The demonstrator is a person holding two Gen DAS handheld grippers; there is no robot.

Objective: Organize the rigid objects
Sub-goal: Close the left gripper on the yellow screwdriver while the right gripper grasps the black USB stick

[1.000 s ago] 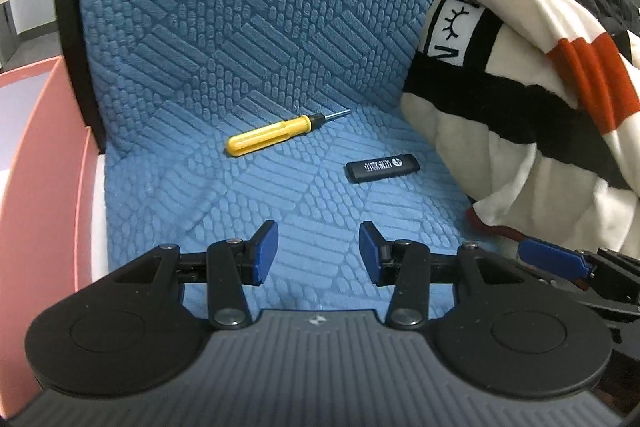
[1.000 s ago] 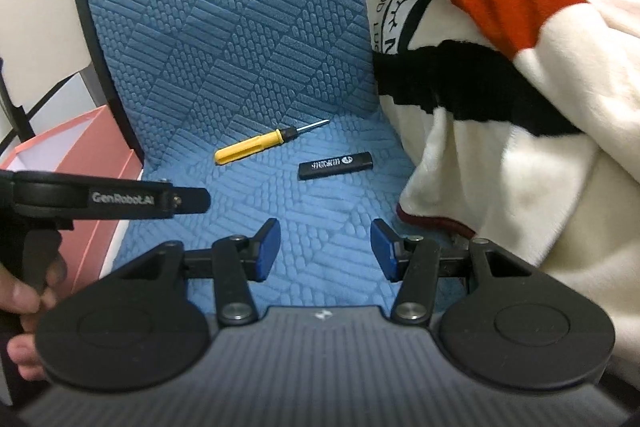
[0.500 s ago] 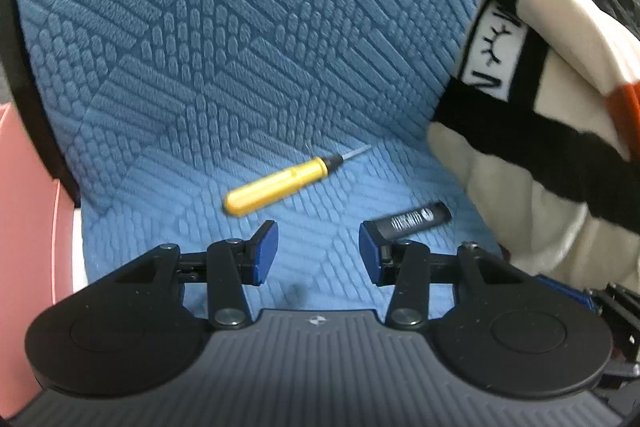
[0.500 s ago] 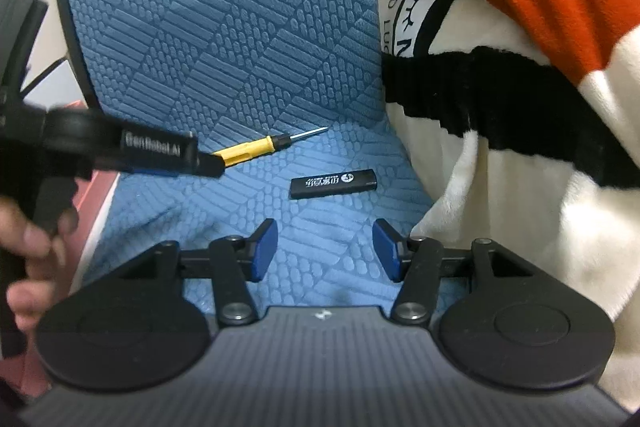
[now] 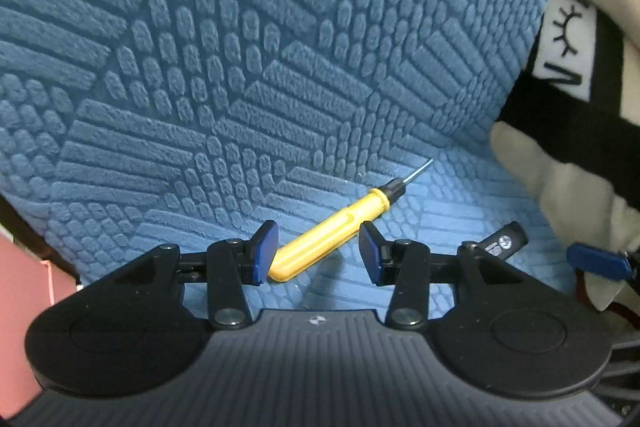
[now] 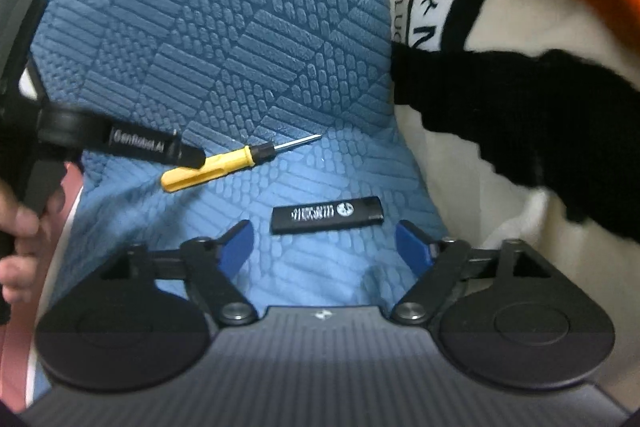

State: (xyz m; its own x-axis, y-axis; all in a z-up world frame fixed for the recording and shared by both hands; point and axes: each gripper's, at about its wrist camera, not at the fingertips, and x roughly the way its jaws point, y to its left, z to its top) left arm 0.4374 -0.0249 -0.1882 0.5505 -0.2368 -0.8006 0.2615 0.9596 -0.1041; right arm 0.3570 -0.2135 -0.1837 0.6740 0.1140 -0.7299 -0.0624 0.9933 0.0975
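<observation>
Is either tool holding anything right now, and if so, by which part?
Nothing is held. The left tool straddles the yellow screwdriver handle without gripping; the right tool is opening before the black lighter.

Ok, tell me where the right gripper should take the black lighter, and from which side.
Grip the black lighter across its narrow width at mid-body, coming down from above and in front. It lies flat on the blue cushion, long side across the right gripper, whose jaws are opening with nothing between them. They would probably straddle it better after a quarter roll, since its length nearly fills the gap.
</observation>
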